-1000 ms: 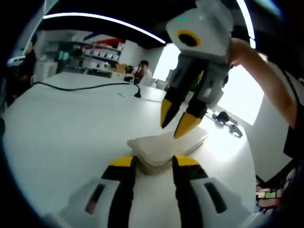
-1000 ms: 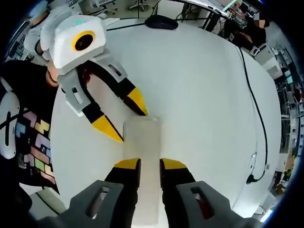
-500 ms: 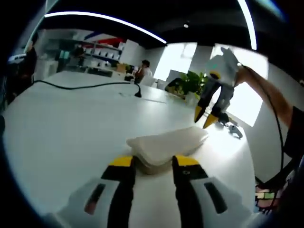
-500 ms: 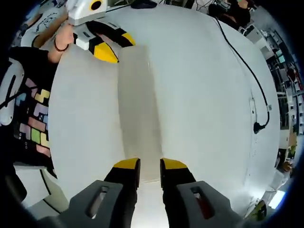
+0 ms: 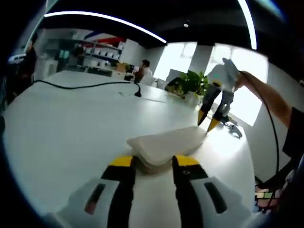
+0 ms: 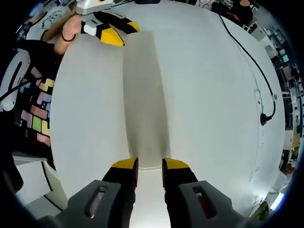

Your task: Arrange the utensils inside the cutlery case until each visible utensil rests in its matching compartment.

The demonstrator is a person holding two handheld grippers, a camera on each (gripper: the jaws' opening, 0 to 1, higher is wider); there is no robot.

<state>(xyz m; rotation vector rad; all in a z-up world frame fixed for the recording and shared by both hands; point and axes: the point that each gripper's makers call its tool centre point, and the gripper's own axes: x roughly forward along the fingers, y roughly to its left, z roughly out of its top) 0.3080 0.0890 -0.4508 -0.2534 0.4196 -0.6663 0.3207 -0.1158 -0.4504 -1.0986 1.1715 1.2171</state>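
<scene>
Right tool (image 5: pixel 209 122): lowered since half a second ago, tips parted at case's far end. Left tool (image 5: pixel 152 160): spread astride near end. Cutlery case (image 6: pixel 145 99): closed, mid white surface (image 5: pixel 61 128). Black cable (image 5: pixel 85 85) far left.

The room is bright, mostly daylight from the big windows (image 5: pixel 237 80) beyond the white table (image 5: pixel 71 123); they are blown out to plain white. A long ceiling light strip (image 5: pixel 104 23) above the table glows against a dark ceiling. Near the windows the tabletop washes out in glare, and the pale cutlery case (image 5: pixel 166 145) nearly melts into it. In the right gripper view the table (image 6: pixel 204 95) is evenly lit, the case (image 6: pixel 145 95) low in contrast with only a faint shadow along its edge. Both views bend strongly toward their edges. Far shelves behind the table look soft and blurred.
</scene>
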